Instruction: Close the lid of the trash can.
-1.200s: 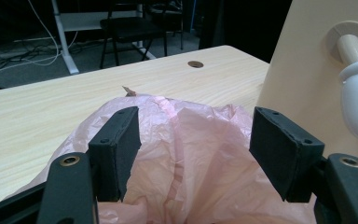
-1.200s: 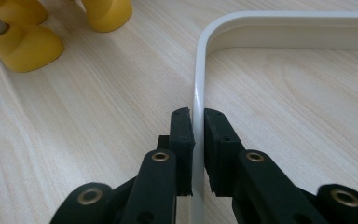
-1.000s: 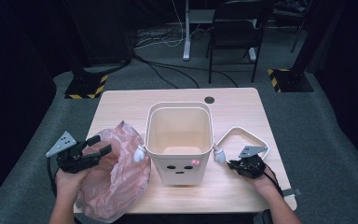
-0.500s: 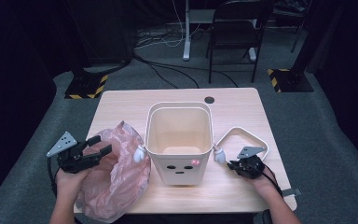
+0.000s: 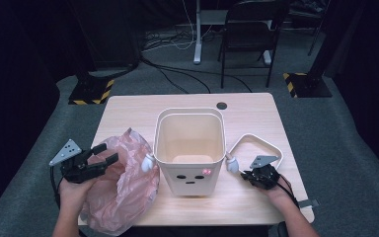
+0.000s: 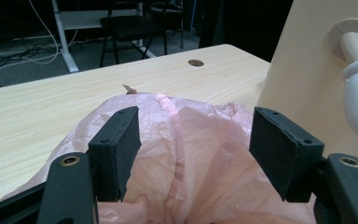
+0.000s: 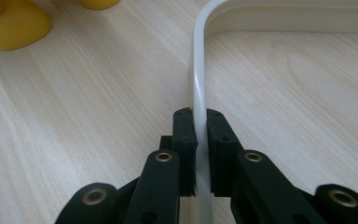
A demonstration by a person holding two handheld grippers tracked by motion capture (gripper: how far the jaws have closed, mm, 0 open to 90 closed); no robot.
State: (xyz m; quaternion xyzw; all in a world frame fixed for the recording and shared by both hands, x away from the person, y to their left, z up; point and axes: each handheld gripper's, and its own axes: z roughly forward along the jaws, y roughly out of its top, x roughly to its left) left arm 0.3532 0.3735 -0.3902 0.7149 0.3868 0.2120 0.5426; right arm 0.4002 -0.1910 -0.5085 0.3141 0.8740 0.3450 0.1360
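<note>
Frame ring (image 7: 196,79), white, lies flat on the tabletop (image 5: 256,108) just right of the cream bin (image 5: 190,148). My right tool (image 7: 196,140) has just been closing, and its pads now pinch the ring's rail (no gap on either side). Judgement: grip secured, so the ring is ready to lift. My left tool (image 6: 193,154) stands spread wide over the crumpled pink bag (image 6: 191,140) left of the bin, pads not pressing the film; bag ungrasped, not yet fitted.

Dark studio lab, floor cables (image 5: 177,44), hazard-striped stand bases (image 5: 90,92)
</note>
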